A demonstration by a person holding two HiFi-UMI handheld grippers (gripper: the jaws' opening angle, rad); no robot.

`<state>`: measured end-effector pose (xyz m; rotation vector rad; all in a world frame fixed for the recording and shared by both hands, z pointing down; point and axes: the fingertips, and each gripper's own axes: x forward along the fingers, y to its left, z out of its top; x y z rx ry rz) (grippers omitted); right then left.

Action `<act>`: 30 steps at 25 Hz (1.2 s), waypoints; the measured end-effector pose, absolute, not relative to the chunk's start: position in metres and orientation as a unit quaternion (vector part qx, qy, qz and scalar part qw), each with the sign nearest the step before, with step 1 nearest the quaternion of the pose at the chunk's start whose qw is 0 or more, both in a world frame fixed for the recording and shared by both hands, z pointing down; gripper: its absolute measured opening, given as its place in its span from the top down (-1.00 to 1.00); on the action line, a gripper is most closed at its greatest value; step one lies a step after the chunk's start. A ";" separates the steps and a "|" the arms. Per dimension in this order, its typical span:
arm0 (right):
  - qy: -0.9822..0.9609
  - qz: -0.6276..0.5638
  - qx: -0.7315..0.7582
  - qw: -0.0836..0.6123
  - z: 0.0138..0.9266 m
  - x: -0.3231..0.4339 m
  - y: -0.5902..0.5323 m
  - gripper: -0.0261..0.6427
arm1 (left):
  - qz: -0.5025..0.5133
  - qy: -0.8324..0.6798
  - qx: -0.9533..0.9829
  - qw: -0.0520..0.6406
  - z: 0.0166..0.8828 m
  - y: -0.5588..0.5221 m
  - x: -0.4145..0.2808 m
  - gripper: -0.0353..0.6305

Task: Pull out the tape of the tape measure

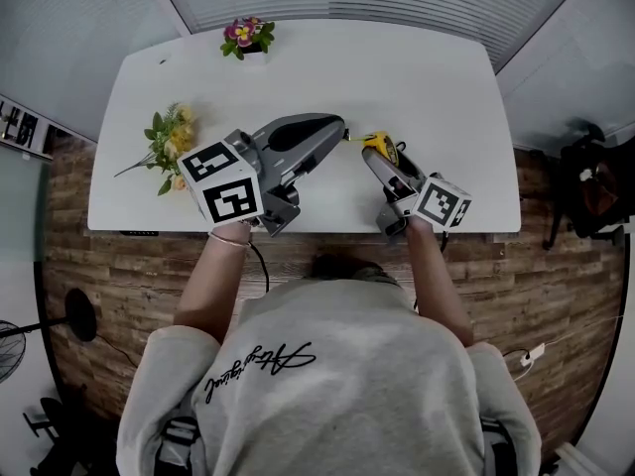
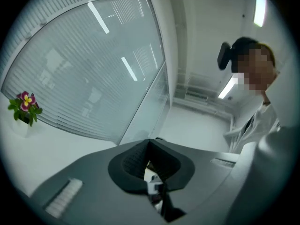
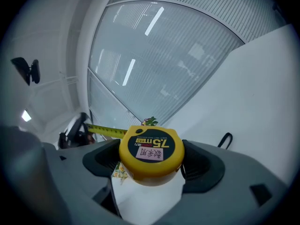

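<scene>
Fig.: L gripper (image 1: 340, 127), jaws clenched on hook end of yellow tape (image 3: 108, 131). R gripper (image 1: 379, 164), jaws grasping tape measure (image 3: 151, 153) by its case, over white table (image 1: 417, 77) nr front edge. Short tape length spans betw. grippers.

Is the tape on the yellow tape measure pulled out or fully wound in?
Out, a short way: in the right gripper view yellow tape runs from the tape measure in the right gripper to the left gripper.
</scene>
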<state>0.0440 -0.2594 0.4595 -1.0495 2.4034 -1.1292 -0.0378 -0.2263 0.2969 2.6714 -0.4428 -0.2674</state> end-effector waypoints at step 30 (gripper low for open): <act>0.922 -0.276 -0.244 0.117 0.411 0.008 -0.220 -0.30 | 0.027 -0.123 0.979 0.161 0.372 -0.214 -0.003 0.62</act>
